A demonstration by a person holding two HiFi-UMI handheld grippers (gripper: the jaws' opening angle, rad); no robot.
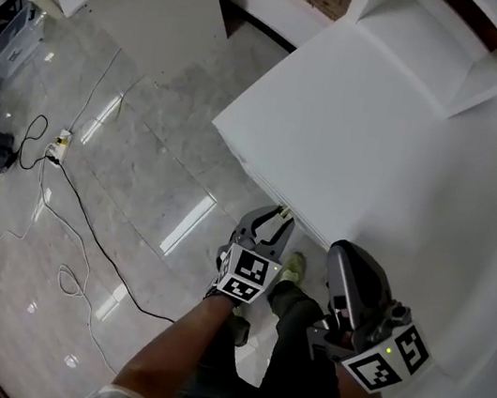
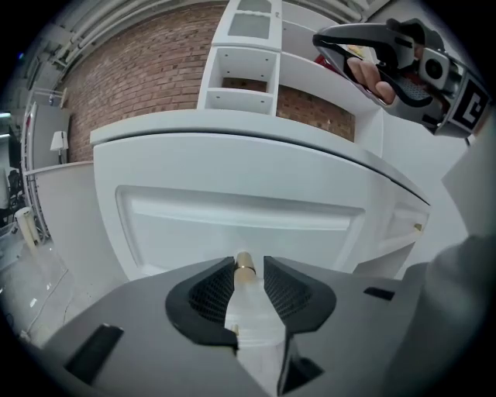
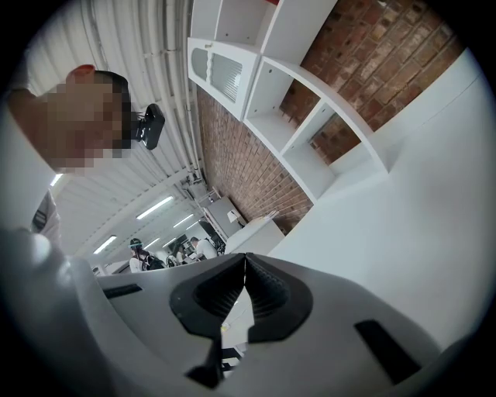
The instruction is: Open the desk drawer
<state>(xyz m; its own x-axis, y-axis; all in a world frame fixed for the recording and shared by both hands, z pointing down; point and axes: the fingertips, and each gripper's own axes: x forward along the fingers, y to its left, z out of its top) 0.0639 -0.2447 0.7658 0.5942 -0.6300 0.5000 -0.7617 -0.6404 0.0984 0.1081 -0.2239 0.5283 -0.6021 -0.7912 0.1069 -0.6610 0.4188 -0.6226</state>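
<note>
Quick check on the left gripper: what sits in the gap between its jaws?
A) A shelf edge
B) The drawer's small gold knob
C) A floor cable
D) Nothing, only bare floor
B: in the left gripper view, the gold knob on the white drawer front shows in the gap of the left gripper, whose jaws stand apart on either side of it.
</note>
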